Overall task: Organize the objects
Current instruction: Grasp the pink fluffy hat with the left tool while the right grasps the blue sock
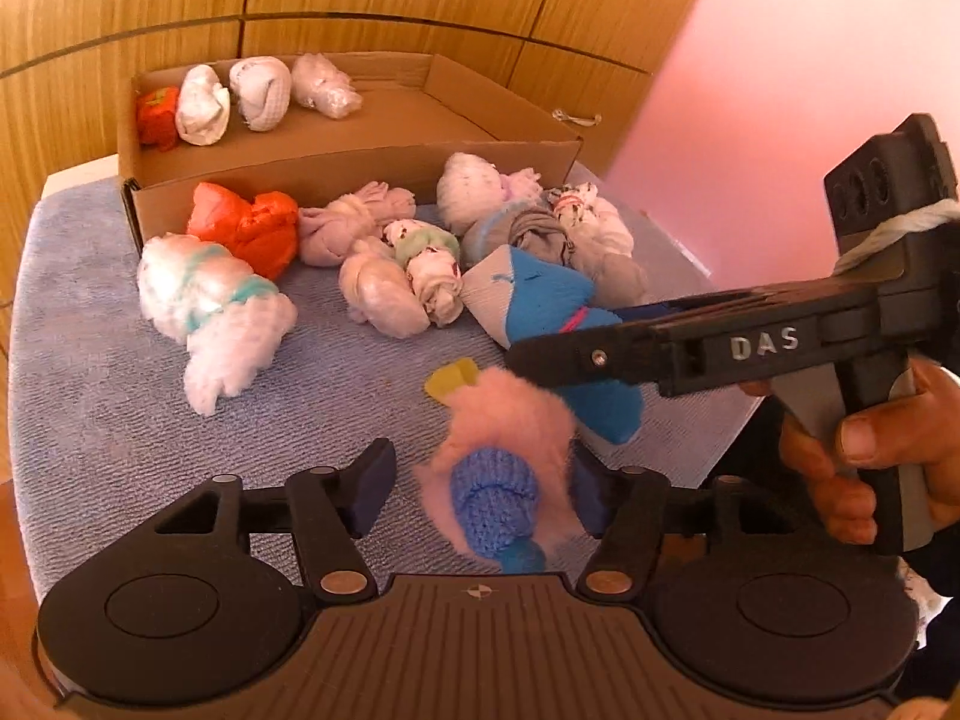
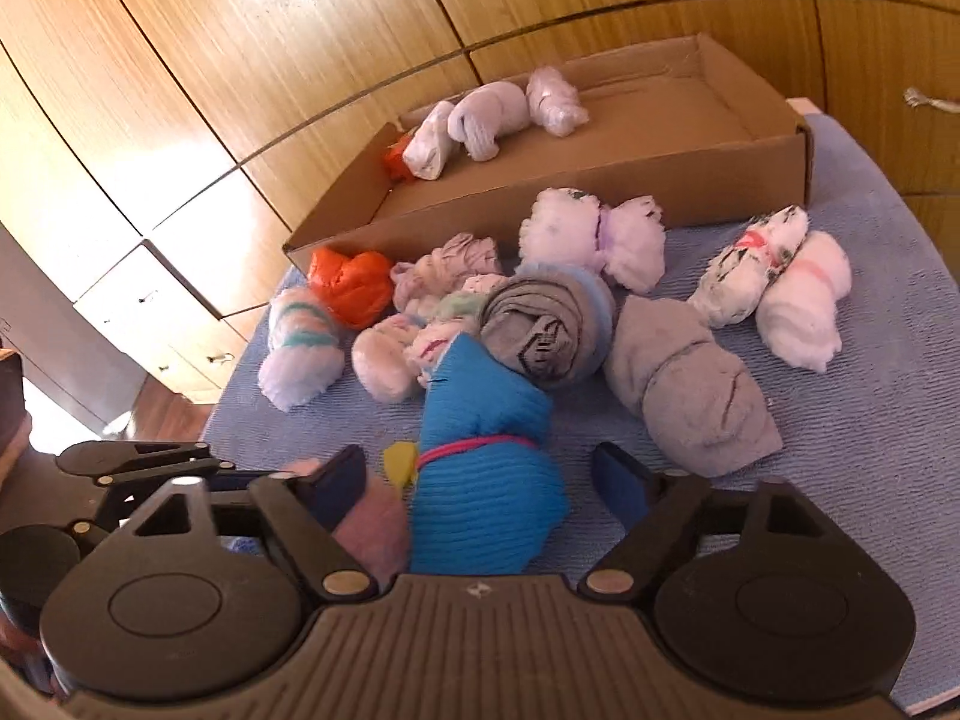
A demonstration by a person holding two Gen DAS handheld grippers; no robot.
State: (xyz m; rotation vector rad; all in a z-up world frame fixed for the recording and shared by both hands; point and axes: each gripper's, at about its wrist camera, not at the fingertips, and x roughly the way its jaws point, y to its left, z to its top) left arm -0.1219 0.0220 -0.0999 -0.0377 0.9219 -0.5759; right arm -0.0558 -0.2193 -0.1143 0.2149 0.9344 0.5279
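A pink fluffy sock bundle (image 1: 510, 438) with a blue knitted cuff lies on the blue towel (image 1: 120, 390) between the fingers of my left gripper (image 1: 480, 495). The right pad is at its fluff and the left pad stands apart from it, so that gripper is open. Beside it lies a blue ribbed sock bundle (image 2: 480, 480) tied with a pink band. My right gripper (image 2: 480, 489) straddles it, open, with a gap at each pad. In the left wrist view the right gripper (image 1: 528, 354) reaches in from the right, held by a hand (image 1: 852, 450).
A shallow cardboard box (image 1: 360, 162) at the back holds one orange and three white bundles along its left end. Several more bundles lie on the towel before it, among them an orange one (image 1: 246, 228), a white-teal fluffy one (image 1: 204, 300) and a grey one (image 2: 690, 384). Wooden cabinet doors stand behind.
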